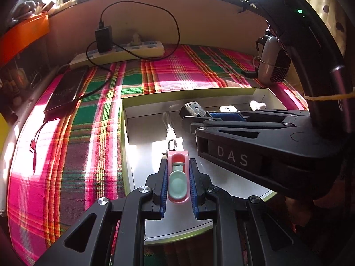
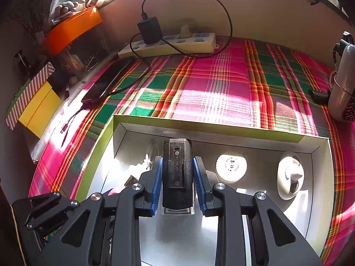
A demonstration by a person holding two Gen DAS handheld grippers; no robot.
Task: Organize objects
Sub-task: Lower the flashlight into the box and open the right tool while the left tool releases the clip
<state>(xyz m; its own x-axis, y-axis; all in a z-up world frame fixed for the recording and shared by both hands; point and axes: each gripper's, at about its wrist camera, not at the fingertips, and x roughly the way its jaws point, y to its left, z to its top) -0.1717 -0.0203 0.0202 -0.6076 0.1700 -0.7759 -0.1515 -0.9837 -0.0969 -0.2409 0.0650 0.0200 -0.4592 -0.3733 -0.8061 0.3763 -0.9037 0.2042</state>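
A shallow white box [image 1: 190, 94] with a yellow-green rim lies on the plaid cloth; it also shows in the right wrist view [image 2: 208, 126]. My left gripper [image 1: 178, 173] is shut on a small pink device with a pale green button [image 1: 178, 178], held over the box's left part. My right gripper [image 2: 177, 173] is shut on a black rectangular device [image 2: 177, 170], held over the box floor; it also shows in the left wrist view [image 1: 193, 109]. In the box lie a white cable [image 1: 170, 130], a round white disc [image 2: 231, 167] and a white oval item [image 2: 290, 175].
A power strip [image 1: 119, 53] with a black charger [image 1: 103, 37] lies at the back. A black phone [image 1: 65, 87] lies on the left of the cloth. A white-and-dark appliance [image 1: 271, 61] stands at the right. Orange and yellow boxes [image 2: 40, 108] sit at the far left.
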